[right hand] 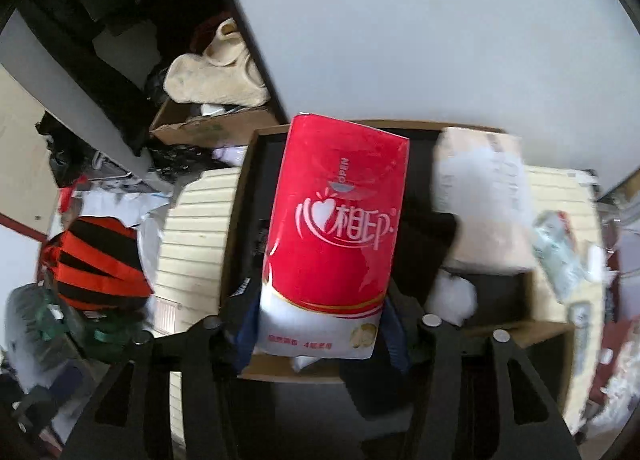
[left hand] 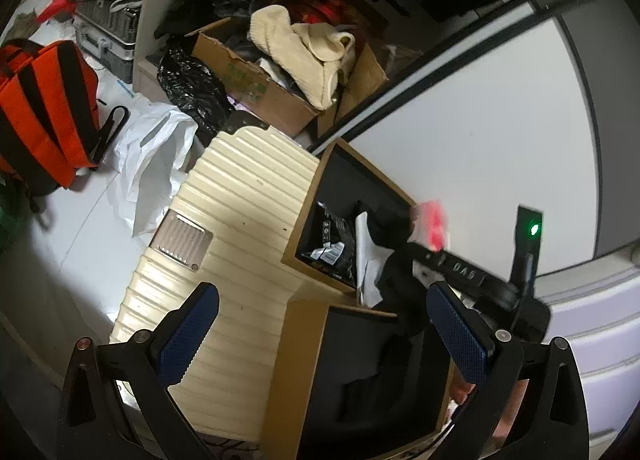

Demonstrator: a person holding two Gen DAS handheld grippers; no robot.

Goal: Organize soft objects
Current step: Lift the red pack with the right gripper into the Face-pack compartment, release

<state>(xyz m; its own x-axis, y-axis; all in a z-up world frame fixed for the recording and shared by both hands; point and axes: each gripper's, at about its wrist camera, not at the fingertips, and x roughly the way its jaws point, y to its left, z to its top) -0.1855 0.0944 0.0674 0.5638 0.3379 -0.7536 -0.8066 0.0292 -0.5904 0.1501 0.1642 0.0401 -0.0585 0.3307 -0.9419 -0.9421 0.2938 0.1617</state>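
Note:
My right gripper (right hand: 320, 336) is shut on a red and white tissue pack (right hand: 336, 220), which hangs over a black-lined box (right hand: 240, 196) on a cream ribbed suitcase (right hand: 192, 228). A blurred beige package (right hand: 480, 200) and a white soft lump (right hand: 452, 296) lie in that box. In the left wrist view my left gripper (left hand: 324, 332) stands open with nothing between its blue pads (left hand: 188, 336), above the near black-lined box (left hand: 292, 360), which holds dark cloth. The far box (left hand: 308, 216) holds a black packet, white cloth and black cloth. The right gripper (left hand: 468, 272) and the blurred red pack (left hand: 430, 224) show beyond it.
A cardboard box (left hand: 256, 88) with a cream knit garment (left hand: 304, 48) stands behind the suitcase (left hand: 240, 220). A black plastic bag (left hand: 192, 84), a white plastic bag (left hand: 152, 156), an orange and black backpack (left hand: 44, 108) and a metal case (left hand: 108, 36) lie at the left. A white panel (left hand: 480, 140) stands at the right.

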